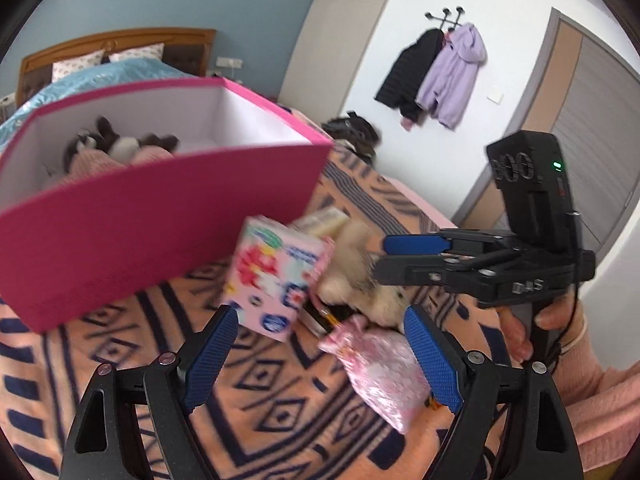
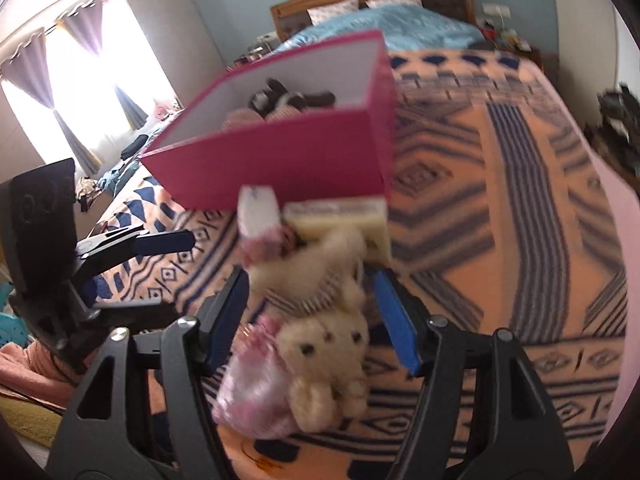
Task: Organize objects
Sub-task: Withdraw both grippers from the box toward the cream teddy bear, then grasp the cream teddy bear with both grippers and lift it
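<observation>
A pink box stands on the bed with dark and pink plush toys inside. In front of it lie a flowered pink carton, a cream box, a cream plush toy and a pink satin pouch. My left gripper is open wide above the blanket, with the pouch near its right finger and the carton just past its left fingertip. My right gripper straddles the plush toy; its pads stand beside the toy with a small gap on the right. The picture is blurred.
An orange and navy patterned blanket covers the bed, with a blue duvet and wooden headboard behind. Coats hang on the white wall beside a door. A dark bag lies at the bed's edge. A curtained window is on the left.
</observation>
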`<state>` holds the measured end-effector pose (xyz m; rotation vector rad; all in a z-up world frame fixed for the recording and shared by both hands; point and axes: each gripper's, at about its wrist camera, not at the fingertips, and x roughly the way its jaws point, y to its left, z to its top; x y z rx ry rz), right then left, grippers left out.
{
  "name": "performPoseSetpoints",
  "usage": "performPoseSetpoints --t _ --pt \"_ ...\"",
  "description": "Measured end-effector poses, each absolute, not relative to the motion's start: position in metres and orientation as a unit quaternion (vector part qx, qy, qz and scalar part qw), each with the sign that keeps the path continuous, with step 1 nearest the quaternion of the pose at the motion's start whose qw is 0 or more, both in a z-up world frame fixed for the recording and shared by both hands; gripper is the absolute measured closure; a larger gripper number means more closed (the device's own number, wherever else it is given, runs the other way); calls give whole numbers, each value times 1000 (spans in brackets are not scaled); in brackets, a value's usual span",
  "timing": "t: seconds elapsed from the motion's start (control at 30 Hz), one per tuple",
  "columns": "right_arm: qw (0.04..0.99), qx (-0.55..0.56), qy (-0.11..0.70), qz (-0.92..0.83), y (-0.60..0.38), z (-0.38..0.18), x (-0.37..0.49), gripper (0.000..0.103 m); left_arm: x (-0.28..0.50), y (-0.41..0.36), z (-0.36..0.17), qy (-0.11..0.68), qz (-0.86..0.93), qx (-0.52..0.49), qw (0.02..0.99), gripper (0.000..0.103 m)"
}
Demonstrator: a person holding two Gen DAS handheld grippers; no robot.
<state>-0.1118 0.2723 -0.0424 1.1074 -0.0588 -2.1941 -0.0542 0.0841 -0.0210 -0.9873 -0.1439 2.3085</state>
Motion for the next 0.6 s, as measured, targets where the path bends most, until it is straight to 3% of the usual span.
performPoseSetpoints --t 0.27,0.33,0.6 --pt "339 431 -40 -835 274 -59 -124 50 -49 105 -27 -58 855 -391 335 17" --pt "348 435 -43 -829 273 -63 -127 62 -47 106 -27 -61 851 -396 339 25" --pt "367 419 -51 -829 280 -60 -117 76 -50 120 -29 -72 835 -410 361 36"
